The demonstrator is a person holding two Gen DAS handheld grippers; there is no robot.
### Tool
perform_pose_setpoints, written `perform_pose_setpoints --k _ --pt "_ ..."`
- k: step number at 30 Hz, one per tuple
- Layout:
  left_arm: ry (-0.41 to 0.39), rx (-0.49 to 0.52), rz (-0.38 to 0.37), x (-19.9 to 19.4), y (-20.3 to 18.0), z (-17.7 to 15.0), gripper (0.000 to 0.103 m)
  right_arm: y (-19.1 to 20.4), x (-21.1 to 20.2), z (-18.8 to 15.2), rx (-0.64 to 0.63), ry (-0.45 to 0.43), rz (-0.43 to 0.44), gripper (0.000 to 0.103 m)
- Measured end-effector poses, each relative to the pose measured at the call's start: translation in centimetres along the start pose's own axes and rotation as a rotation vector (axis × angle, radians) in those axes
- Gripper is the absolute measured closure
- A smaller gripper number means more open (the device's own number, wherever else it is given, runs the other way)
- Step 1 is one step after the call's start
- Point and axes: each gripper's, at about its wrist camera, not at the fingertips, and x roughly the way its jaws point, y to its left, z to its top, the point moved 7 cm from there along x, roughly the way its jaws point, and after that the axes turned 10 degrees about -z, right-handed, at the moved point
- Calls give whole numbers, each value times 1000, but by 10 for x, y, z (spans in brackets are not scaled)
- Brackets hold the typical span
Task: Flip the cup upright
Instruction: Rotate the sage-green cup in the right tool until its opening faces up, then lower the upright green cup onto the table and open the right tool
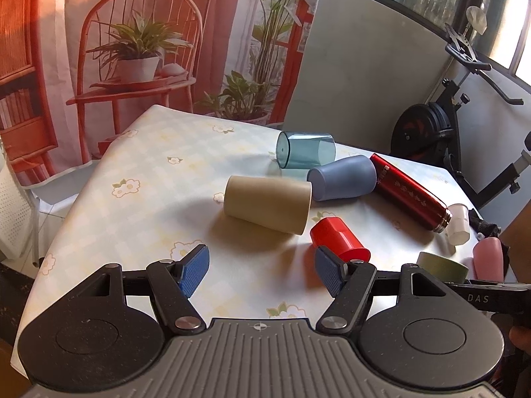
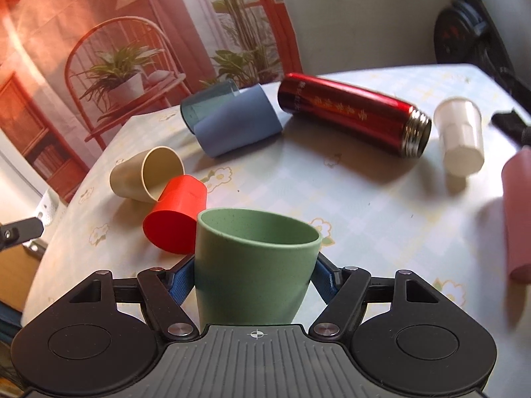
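My right gripper point(image 2: 254, 278) is shut on a green cup point(image 2: 252, 265), which stands upright with its mouth up, at the table's near edge. The green cup's rim also shows in the left wrist view point(image 1: 441, 267). My left gripper point(image 1: 262, 270) is open and empty above the table, with a red cup point(image 1: 338, 237) lying on its side by its right fingertip point(image 1: 327, 272). A beige cup point(image 1: 267, 204) lies on its side just ahead of the left gripper.
On the flowered tablecloth point(image 1: 149, 179) lie a clear blue cup point(image 1: 305, 149), a grey-blue cup point(image 1: 341, 179) and a red flask point(image 1: 410, 190). A white cup point(image 2: 459, 137) stands upside down; a pink cup point(image 2: 517, 219) is at the right. An exercise bike point(image 1: 441, 122) stands behind.
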Motion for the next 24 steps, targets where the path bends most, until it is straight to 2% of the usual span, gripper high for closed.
perform_pose_setpoints --k 9,13,24 --pt "-3 15 -6 -1 -3 0 30 6 -6 7 -168 -148 -110 37" --pt "-1 11 -4 0 -2 -1 30 4 -6 8 -199 -190 -163 37" --pt "2 5 -2 1 -1 -1 30 2 -4 2 -204 -194 -164 37"
